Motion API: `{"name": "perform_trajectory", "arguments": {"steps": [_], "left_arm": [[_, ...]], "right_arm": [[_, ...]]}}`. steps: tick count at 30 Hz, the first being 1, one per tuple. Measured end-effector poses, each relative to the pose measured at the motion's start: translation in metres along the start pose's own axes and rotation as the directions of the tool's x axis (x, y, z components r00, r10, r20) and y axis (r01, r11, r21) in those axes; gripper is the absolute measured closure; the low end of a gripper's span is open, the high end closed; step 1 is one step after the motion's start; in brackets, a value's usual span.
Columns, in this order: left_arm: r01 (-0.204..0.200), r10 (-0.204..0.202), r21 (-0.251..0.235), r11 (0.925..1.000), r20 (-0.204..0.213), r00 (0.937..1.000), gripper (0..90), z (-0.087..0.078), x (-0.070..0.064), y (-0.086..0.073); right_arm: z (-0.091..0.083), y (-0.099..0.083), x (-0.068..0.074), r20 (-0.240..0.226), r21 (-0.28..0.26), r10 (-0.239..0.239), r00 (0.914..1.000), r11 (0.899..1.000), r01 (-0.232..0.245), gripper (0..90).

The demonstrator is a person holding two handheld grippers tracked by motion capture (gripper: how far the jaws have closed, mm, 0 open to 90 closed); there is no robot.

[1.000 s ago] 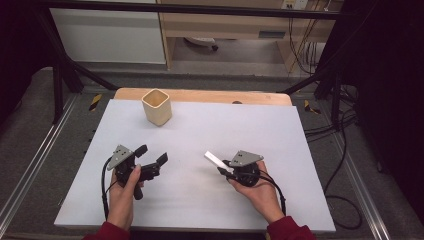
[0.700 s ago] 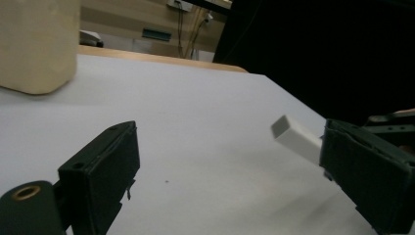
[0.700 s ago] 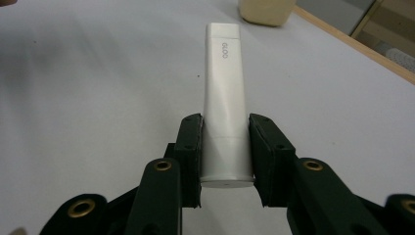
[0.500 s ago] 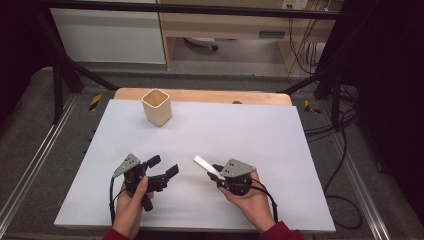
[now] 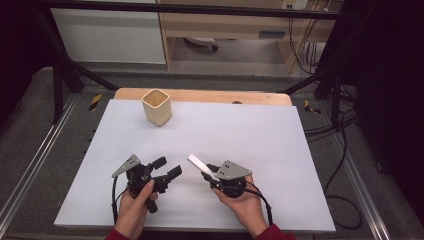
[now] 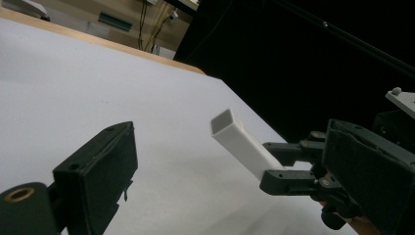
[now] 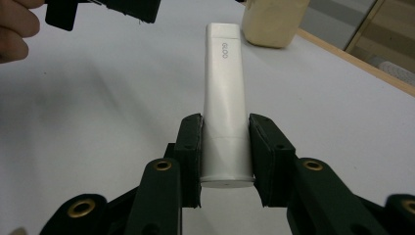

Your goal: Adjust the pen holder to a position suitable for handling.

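Observation:
A white rectangular bar marked "GLOO" is held by its near end, with my right gripper shut on it. The bar points up and to the left, above the white table sheet. My left gripper is open just left of the bar's free end. In the left gripper view the bar hangs in the gap between the wide-apart jaws, farther off and touching neither. A hand holds each gripper near the table's front edge.
A beige square cup stands upright at the back left of the sheet. A wooden strip runs along the far edge. Cables trail on the floor at the right.
Both grippers have drawn toward the front edge and closer together. The bar's free end has moved left, toward the open left gripper.

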State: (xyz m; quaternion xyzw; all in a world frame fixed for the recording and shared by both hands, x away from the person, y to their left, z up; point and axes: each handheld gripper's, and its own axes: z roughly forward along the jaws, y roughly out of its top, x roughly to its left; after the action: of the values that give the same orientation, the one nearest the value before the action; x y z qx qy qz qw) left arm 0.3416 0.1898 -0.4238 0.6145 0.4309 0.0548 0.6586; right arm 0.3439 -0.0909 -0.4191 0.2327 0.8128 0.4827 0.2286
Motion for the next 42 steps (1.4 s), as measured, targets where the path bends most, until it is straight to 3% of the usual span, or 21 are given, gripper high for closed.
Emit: {"name": "perform_trajectory", "arguments": {"steps": [12, 20, 24, 26, 42], "left_arm": [[0.031, -0.031, -0.007, 0.9995, 0.06, 0.9977, 6.7, 0.005, -0.004, -0.002], [0.016, -0.016, 0.006, 0.9999, 0.07, 0.9974, 8.5, 0.008, -0.006, -0.004], [0.018, -0.019, 0.017, 0.9997, 0.08, 0.9966, 12.0, 0.009, -0.006, -0.005], [0.048, -0.049, 0.018, 0.9987, 0.095, 0.9943, 14.7, 0.01, -0.005, -0.006], [0.044, -0.047, 0.033, 0.9985, 0.084, 0.9953, 38.1, 0.011, -0.002, -0.009]], "right_arm": [[0.001, 0.004, 0.009, 0.016, -0.055, -0.021, 0.9997, 0.998, 0.021, 67.5], [0.002, 0.005, 0.014, 0.018, -0.062, -0.042, 0.9989, 0.997, 0.043, 67.5], [0.004, 0.005, 0.018, 0.017, -0.061, -0.055, 0.9983, 0.997, 0.056, 67.5], [0.004, 0.006, 0.02, 0.012, -0.063, -0.059, 0.9982, 0.996, 0.06, 67.4], [0.007, 0.008, 0.031, 0.001, -0.079, -0.095, 0.9955, 0.992, 0.095, 67.4]]}}
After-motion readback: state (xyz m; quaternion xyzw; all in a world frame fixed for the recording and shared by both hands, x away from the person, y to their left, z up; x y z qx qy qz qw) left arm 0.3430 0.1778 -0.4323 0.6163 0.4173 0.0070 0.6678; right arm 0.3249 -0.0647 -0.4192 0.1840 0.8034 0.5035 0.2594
